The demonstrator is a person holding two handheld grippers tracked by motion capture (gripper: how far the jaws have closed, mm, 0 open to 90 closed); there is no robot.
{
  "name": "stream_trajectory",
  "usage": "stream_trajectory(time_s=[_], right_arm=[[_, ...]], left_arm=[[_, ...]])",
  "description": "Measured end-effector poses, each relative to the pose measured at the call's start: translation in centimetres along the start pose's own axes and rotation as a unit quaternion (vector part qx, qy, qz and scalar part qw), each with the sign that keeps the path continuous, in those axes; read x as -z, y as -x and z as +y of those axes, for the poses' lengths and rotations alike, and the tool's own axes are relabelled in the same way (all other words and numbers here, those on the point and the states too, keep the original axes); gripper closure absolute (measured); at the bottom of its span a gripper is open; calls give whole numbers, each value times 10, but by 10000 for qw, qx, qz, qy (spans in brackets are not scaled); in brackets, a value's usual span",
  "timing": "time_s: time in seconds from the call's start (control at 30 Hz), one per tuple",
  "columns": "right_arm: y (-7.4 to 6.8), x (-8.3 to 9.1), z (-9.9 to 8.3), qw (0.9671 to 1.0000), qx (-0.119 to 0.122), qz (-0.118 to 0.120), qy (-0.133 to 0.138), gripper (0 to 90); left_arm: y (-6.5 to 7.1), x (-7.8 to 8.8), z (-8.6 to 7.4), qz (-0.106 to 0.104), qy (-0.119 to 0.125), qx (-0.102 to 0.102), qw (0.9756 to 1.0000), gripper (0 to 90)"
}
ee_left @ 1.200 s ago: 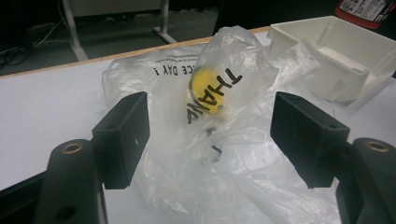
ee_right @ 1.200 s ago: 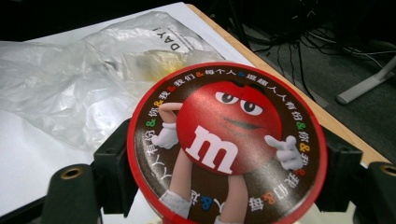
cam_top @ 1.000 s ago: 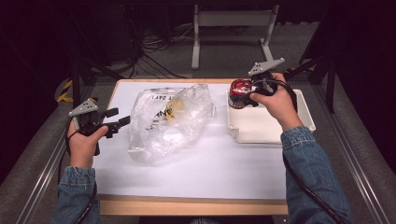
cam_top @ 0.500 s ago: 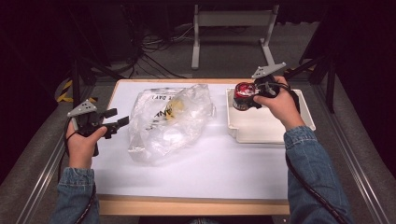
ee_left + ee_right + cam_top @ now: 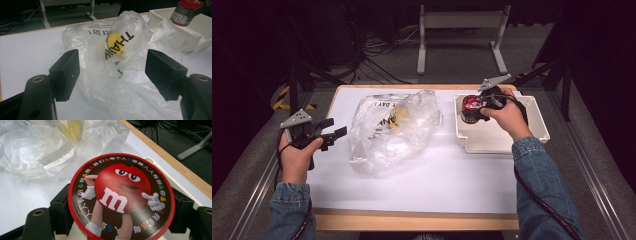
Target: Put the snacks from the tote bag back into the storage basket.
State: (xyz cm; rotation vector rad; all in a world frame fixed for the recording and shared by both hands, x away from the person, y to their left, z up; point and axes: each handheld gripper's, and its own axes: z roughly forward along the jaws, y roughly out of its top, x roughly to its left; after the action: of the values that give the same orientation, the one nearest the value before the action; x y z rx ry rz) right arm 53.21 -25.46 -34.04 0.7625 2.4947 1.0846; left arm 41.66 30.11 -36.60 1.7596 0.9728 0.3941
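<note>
Lowered a little since the earlier picture is the red candy tub [image 5: 470,108], which is held by the right gripper [image 5: 475,109]; it is now closer to the white tray [image 5: 532,131]; the left gripper [image 5: 333,136] has not been moved.

Nearest to the white tray's front edge, the person's right hand [image 5: 508,118] is seen over the tray; the tub is squeezed between the black jaws, one on each side of its round lid [image 5: 121,197], so the right gripper is closed around the tub; the tub is kept upright, lid on top, over the tray's left end, and it cannot be told if its bottom is touching the tray yet; the tray floor is straight below the tub, so a short way down is judged to be all that is left; nothing is seen in the way there.

Left of the tray, just beside it, a crumpled clear plastic bag [image 5: 394,129] is lying on the white table [image 5: 437,185], with something yellow [image 5: 115,44] inside; the tray's left wall could be brushed by the bag.

Farther left of the tray, past the bag, the left gripper is held with its jaws apart and nothing between them; it is pointed at the bag.
</note>
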Motion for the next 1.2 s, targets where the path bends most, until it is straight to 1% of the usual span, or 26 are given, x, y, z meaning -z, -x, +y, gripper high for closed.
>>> stream_trajectory(time_s=[0.13, 0.37, 0.5, 0.77, 0.87, 1.0, 1.2], right_arm=[[1, -6, -4, 10000, -7, 6, -74, 249], [3, -13, -10, 9999, -20, 29, -102, 249], [3, -19, -14, 9998, -37, 33, -174, 249], [4, -29, -22, 9998, -52, 87, -193, 249], [4, -31, -24, 9997, -46, 99, -200, 250], [5, -34, -26, 9996, -42, 106, -262, 249], [4, -38, -29, 9995, -35, 138, -285, 249]], left_arm=[[-1, 3, -2, 27, -8, 18, 10000, 290], [-1, 6, -4, 68, -31, 43, 10000, 290], [-2, 9, -5, 80, -21, 76, 9999, 290], [-3, 13, -8, 141, -37, 112, 9998, 289], [-3, 15, -9, 167, -42, 143, 9997, 290], [-4, 16, -9, 173, -66, 136, 9997, 290], [-4, 16, -10, 177, -75, 137, 9997, 291]])
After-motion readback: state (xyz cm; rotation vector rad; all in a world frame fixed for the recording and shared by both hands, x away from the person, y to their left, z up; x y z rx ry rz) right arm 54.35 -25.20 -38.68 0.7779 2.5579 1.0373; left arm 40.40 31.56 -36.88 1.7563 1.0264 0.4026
